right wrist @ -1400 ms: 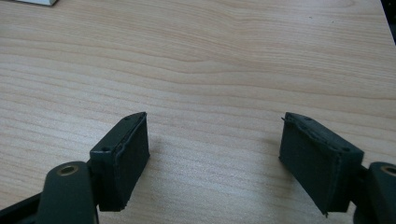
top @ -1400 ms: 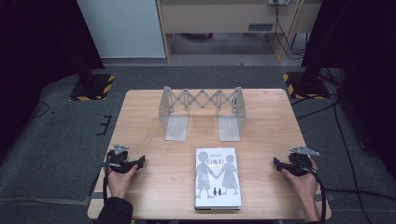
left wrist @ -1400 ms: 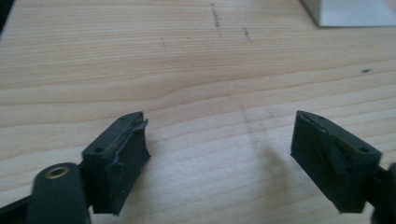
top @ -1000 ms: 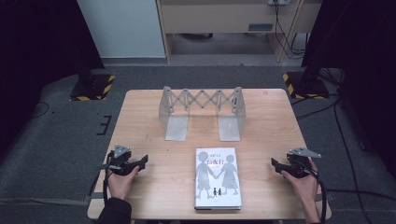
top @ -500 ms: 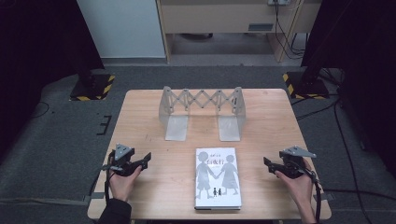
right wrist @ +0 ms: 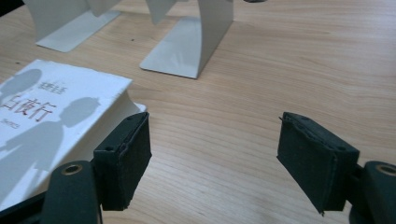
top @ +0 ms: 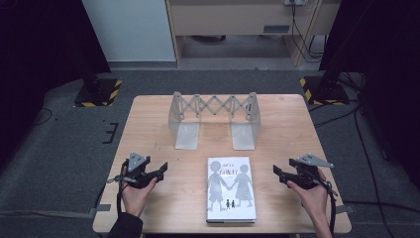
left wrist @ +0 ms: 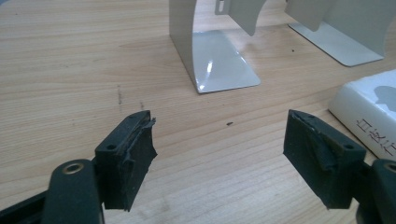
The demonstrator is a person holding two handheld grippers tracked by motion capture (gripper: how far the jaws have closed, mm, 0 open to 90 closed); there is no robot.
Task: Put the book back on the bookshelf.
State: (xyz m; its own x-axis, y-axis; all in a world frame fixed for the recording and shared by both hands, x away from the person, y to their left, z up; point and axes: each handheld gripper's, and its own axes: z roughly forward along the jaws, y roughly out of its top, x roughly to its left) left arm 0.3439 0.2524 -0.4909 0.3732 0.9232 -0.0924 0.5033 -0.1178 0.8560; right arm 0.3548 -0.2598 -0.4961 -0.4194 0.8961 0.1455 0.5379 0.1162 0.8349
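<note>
A white hardcover book [top: 231,189] with grey silhouettes of two figures holding hands on its cover lay flat on the light wooden bench [top: 148,124], near the edge closest to the person and roughly midway between the two hands. Its printed title sat toward the far end of the cover.

The left hand-held gripper [top: 161,169], black with a grey three-cornered plate on top, was held in the person's left hand [top: 134,194] to the left of the book and apart from it, with its tips pointing toward the book. In the left gripper view its two black padded jaws stood parted with only bare wood between them; they had just been closing a little, and they pressed on nothing. The book's white spine corner [left wrist: 369,112] showed just beyond the right-hand jaw in that view.

The right hand-held gripper [top: 276,172], of the same build, sat in the person's right hand [top: 313,197] on the book's right side, also apart from it and aimed toward it. In the right gripper view its jaws stood apart with nothing between them, and the book's cover [right wrist: 42,126] lay beside and behind the left-hand jaw.

Farther back on the bench stood a grey metal expanding bookend rack [top: 213,116], with two upright end plates joined by a scissor lattice and flat feet lying toward the book, well apart from it.
</note>
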